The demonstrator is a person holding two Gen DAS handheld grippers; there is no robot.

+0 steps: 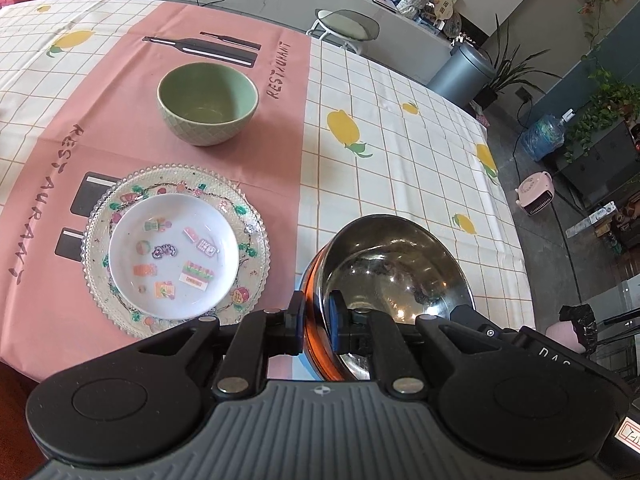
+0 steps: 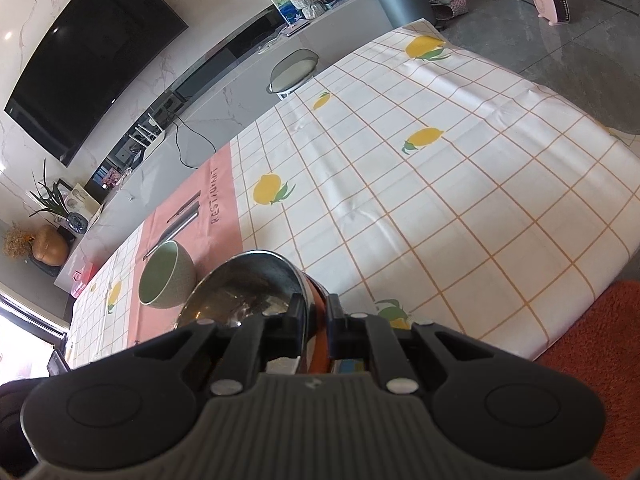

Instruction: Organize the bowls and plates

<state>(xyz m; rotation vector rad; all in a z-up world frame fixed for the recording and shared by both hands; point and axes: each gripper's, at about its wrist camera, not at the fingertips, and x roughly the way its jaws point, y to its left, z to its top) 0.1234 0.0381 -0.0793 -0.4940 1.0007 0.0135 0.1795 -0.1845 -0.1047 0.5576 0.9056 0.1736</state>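
Both grippers clamp one steel bowl by its rim.

The steel bowl (image 1: 396,276) sits low and right of centre in the left view, tilted, with the left gripper (image 1: 317,322) fingers pinched on its wall; the right gripper (image 2: 316,324) fingers pinch the opposite rim. Left of it a white dish (image 1: 174,250) rests on a glass plate (image 1: 256,236); a green bowl (image 1: 208,102) stands beyond on the worktop (image 1: 400,160).

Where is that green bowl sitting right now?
The green bowl stands upright on the pink placemat, beyond the white dish stacked on the glass plate. In the right wrist view it sits just left of the steel bowl.
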